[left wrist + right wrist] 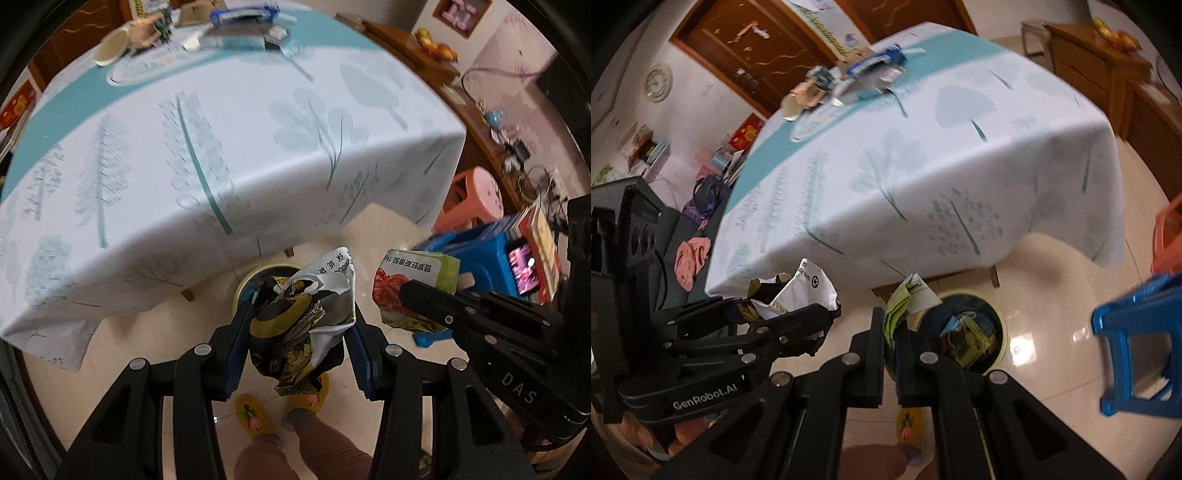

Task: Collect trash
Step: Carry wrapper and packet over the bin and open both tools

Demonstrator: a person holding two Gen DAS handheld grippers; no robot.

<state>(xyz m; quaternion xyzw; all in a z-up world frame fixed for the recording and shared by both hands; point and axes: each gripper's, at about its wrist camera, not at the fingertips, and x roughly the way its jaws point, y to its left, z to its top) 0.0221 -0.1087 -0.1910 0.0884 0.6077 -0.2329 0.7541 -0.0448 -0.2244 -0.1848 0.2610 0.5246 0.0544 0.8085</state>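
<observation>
Above the round yellow-rimmed trash bin (964, 334), largely hiding it, the left gripper (301, 332) is pinching a crumpled black-and-yellow printed bag (306, 314); beside it, the right gripper (892, 343) is clamping a green-and-red food packet (410, 284), partly covered.

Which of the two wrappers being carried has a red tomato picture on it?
The green one, pinched in the right claw. The other wrapper, in the left claw, is crumpled black, yellow and white with no tomato.

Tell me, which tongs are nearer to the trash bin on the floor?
Left. The left tongs hang directly over the trash bin; the right tongs are beside the bin, toward the blue stool.
</observation>
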